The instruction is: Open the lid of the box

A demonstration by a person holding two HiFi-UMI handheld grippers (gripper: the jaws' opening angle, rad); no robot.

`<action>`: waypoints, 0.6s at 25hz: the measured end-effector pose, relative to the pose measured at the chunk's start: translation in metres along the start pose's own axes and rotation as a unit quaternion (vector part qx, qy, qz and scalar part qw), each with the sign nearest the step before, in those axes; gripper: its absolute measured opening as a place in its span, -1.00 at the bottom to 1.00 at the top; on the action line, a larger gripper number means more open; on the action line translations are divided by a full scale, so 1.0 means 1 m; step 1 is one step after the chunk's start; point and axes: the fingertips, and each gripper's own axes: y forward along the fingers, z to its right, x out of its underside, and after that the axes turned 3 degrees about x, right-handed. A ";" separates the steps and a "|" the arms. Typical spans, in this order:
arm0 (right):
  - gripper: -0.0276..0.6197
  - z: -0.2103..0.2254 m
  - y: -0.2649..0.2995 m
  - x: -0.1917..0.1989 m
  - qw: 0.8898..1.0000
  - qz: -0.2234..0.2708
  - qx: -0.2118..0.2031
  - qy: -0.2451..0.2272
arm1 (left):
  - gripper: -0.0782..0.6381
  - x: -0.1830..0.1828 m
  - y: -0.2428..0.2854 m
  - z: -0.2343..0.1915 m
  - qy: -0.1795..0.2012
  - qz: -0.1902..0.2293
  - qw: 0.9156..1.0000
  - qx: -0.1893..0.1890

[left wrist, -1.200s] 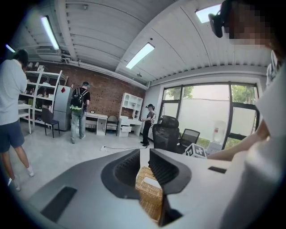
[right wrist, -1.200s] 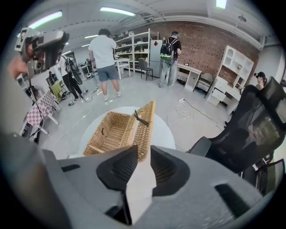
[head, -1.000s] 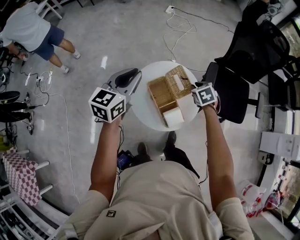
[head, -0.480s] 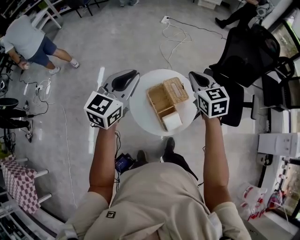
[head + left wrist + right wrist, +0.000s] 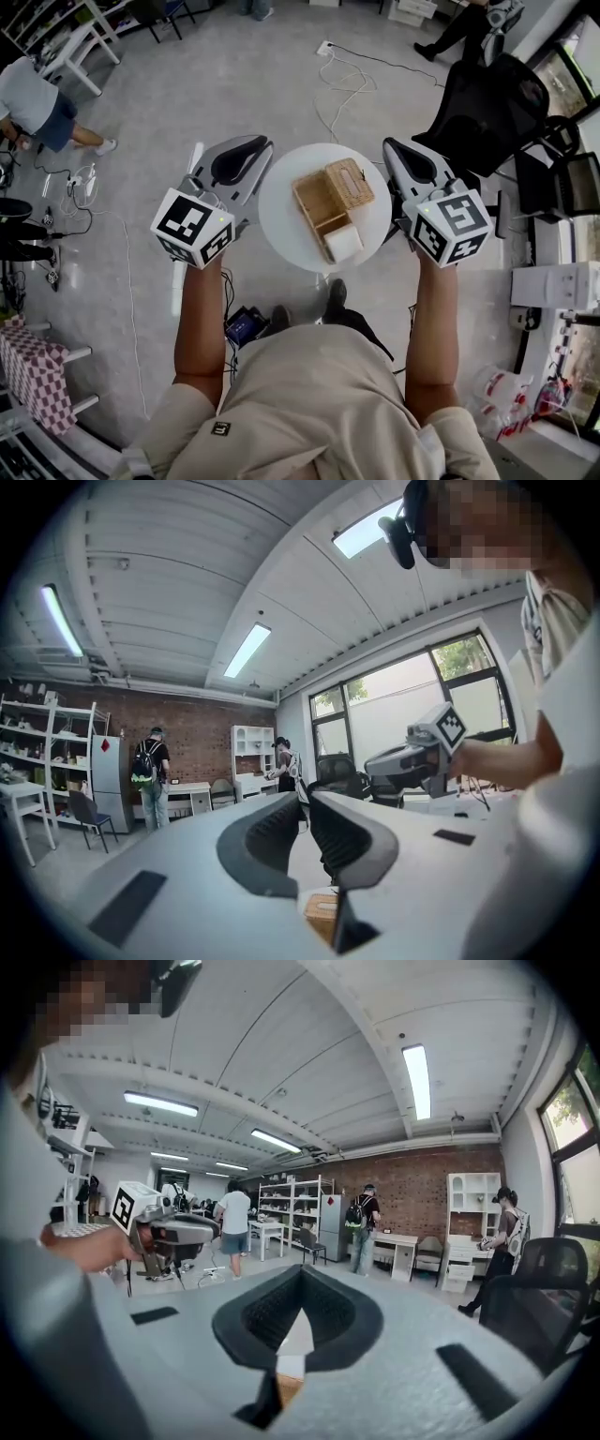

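Observation:
A woven wicker box (image 5: 320, 201) stands on the small round white table (image 5: 284, 225). Its lid (image 5: 350, 182) lies flipped open at the box's far right side, and a white block (image 5: 344, 242) sits in the near end. My left gripper (image 5: 266, 143) hovers high over the table's left edge; its jaws have just been closing and meet with nothing between them. My right gripper (image 5: 388, 145) hovers over the right edge, shut and empty. In the left gripper view the right gripper (image 5: 412, 757) shows ahead, and a corner of the box (image 5: 322, 914) shows below the jaws.
A black office chair (image 5: 487, 105) stands right of the table, with white cables (image 5: 352, 66) on the floor beyond it. A person (image 5: 36, 105) stands at far left. A checkered cloth (image 5: 37, 358) hangs at lower left. Several people and shelves (image 5: 291, 1206) fill the room.
Both grippers have risen above the table. The right one left the lid's edge, climbed the most and closed its jaws. The lid stays open.

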 end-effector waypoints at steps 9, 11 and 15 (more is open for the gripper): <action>-0.95 -0.029 -0.024 -0.016 1.000 0.003 -0.001 -0.016 | -0.67 -0.018 -0.023 0.010 0.026 0.007 1.000 0.003; -0.95 -0.034 -0.029 -0.020 1.000 0.006 0.001 -0.020 | -0.68 -0.019 -0.027 0.014 0.026 0.009 1.000 0.006; -0.95 -0.040 -0.036 -0.023 1.000 0.007 0.003 -0.023 | -0.68 -0.021 -0.033 0.018 0.028 0.012 0.999 0.009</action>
